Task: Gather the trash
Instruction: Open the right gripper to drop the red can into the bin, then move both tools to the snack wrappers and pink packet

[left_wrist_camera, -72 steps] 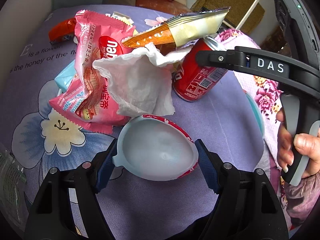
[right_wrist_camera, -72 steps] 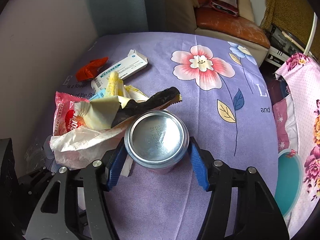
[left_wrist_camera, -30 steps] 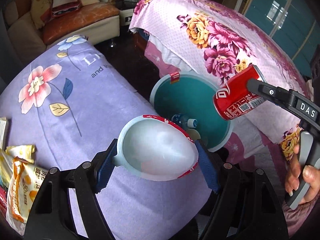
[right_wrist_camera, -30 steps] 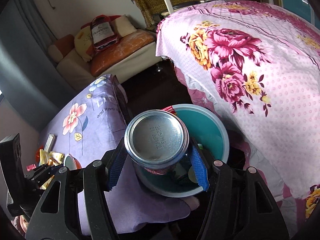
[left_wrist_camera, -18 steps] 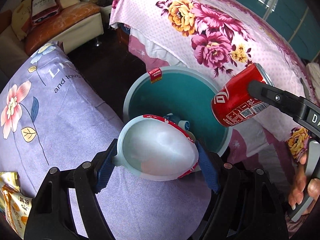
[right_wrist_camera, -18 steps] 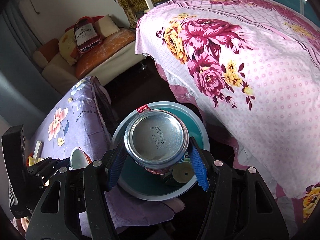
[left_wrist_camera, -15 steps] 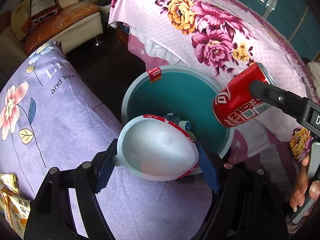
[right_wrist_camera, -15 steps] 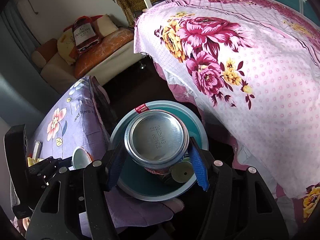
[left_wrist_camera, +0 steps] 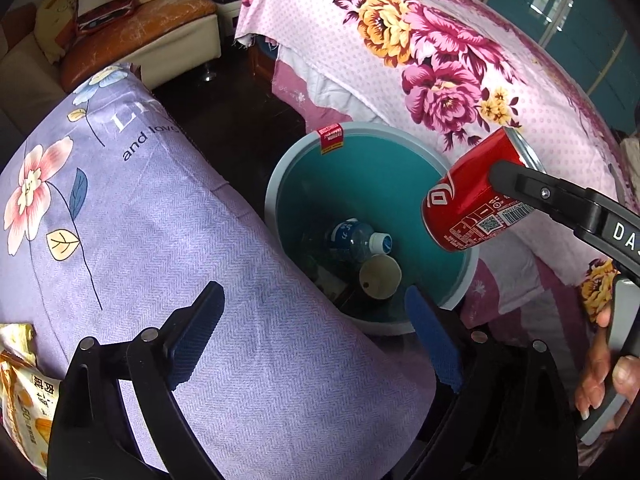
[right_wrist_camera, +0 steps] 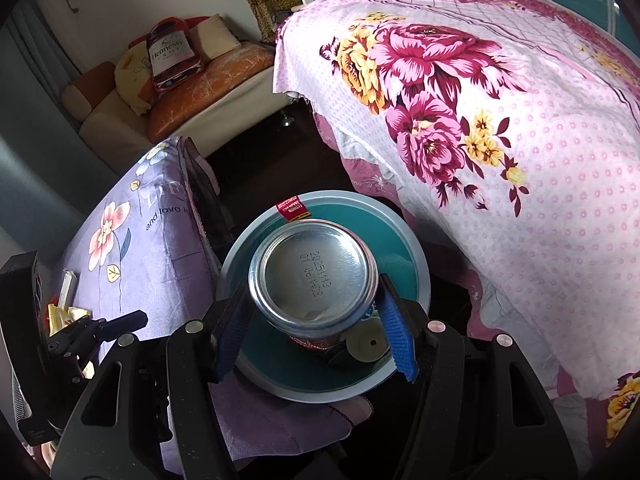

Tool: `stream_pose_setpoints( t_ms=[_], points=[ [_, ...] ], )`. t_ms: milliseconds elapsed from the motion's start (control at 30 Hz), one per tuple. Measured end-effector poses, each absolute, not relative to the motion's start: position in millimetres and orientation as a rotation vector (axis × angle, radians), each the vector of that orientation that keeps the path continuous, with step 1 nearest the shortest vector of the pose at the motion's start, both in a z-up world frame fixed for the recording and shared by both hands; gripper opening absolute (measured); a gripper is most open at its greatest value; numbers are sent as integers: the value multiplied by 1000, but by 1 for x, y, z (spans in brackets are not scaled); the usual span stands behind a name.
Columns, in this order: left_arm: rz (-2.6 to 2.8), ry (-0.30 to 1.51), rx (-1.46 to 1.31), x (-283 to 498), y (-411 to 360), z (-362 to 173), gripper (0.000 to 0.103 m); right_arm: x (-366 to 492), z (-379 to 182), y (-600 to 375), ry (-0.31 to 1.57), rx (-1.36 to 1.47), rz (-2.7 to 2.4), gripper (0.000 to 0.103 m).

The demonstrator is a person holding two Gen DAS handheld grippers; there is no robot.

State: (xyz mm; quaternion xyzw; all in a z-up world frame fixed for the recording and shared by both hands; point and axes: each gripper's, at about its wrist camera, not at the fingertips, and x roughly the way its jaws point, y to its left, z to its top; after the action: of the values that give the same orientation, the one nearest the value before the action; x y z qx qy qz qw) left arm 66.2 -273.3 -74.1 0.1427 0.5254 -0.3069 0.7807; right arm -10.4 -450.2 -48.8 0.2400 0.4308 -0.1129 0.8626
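Below me I see a teal bin on the dark floor, wedged between the lilac flowered tablecloth and a pink rose-print bedspread. Inside the bin lie a plastic bottle with a white cap and a pale round cup touching it. A red sticker hangs on the far rim. A yellow snack packet sits on the cloth at my left edge, and a sofa with cushions is behind.

My left gripper is spread wide with nothing between its 2 blue pads, over the table's edge beside the bin. My right gripper is clamped on a red soda can, tilted above the bin's mouth.
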Motion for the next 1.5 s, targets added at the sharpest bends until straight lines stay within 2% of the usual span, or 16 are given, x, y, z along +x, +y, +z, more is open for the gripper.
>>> stream_pose_setpoints(
  t_ms=[533, 567, 667, 833, 1267, 1500],
  points=[
    [-645, 1147, 203, 73, -233, -69, 92, 5, -48, -419, 970, 468, -206, 59],
    [-644, 1148, 194, 73, -230, -68, 92, 6, -47, -417, 975, 468, -200, 59],
    [-643, 1143, 168, 73, -218, -63, 92, 7, -43, -409, 980, 463, -192, 71],
    [-629, 1124, 131, 68, -192, -53, 92, 10, -34, -391, 983, 439, -171, 75],
    [-515, 1058, 1, 58, -85, -18, 92, 20, -14, -319, 1032, 331, -72, 79],
    [-399, 997, -17, 48, -13, -2, 96, 26, -9, -258, 1063, 252, 26, 81]
  ],
)
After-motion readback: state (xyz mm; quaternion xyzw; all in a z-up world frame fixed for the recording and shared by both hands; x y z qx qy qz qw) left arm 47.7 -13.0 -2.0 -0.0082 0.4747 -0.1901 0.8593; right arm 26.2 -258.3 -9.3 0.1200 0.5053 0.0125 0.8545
